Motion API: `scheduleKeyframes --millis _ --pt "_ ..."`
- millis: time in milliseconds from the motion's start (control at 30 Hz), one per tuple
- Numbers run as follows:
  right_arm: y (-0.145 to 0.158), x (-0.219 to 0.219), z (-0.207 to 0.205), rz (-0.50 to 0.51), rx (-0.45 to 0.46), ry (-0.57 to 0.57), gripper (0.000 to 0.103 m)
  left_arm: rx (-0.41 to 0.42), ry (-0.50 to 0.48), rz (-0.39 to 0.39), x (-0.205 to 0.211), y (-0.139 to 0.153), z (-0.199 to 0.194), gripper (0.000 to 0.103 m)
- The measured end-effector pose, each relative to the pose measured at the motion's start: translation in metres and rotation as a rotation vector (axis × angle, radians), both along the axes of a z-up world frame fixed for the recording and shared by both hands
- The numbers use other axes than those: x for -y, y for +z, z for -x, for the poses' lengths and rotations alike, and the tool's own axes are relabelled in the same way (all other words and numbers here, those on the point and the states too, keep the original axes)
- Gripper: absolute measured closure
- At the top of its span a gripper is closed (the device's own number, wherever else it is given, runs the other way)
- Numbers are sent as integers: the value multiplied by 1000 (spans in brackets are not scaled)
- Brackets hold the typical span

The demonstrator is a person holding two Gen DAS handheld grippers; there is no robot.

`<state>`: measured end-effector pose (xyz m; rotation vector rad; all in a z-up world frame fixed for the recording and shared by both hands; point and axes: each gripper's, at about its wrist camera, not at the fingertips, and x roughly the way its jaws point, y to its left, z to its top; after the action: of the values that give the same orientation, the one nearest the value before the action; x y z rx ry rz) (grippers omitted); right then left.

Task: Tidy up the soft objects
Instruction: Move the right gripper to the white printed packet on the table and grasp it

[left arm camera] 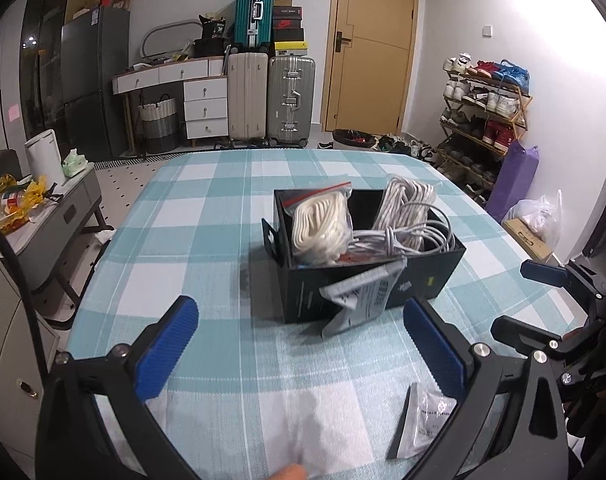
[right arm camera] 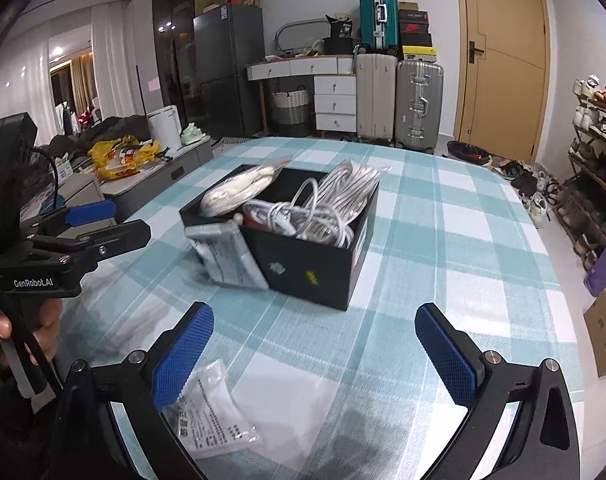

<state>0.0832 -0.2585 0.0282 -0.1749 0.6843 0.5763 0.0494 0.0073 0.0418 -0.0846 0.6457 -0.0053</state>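
2 grippers, left gripper [left arm camera: 299,344] and right gripper [right arm camera: 315,344], hover wide open, holding nothing; 1 packet [right arm camera: 211,416] lies on the table [right arm camera: 443,240], another packet [right arm camera: 227,258] droops from the full box [right arm camera: 315,268] and may slide out

Box [left arm camera: 363,264] on table [left arm camera: 223,216], packet [left arm camera: 361,296] against box, suitcases [left arm camera: 271,100] behind.

My black box [left arm camera: 367,280] holds bagged rope [left arm camera: 321,220] and cables [left arm camera: 407,216]; one packet [left arm camera: 359,300] droops over its 6 o'clock wall, another [left arm camera: 423,420] lies flat nearer me.
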Motion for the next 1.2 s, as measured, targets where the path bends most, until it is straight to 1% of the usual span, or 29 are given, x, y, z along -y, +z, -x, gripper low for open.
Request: scheduleKeyframes --millis 100,267,633,800,933,1067,1200 --pt "-5 -1 5 5 -13 18 1 -5 2 2 0 -4 6 0" --pt "-14 -3 10 8 -61 60 1 -15 10 29 -5 -8 11 0" --pt "-43 -24 20 90 -162 187 1 -33 39 61 -17 -18 12 0" --pt "-51 -33 27 109 -169 241 1 -44 41 73 -20 -21 9 0" --pt "-58 -42 32 155 -173 279 1 -48 35 75 -19 -23 7 0" --pt "-66 -46 31 199 -180 268 1 -56 34 72 -20 -25 6 0" --pt "-69 -44 22 205 -193 218 1 -59 31 72 -20 -26 4 0"
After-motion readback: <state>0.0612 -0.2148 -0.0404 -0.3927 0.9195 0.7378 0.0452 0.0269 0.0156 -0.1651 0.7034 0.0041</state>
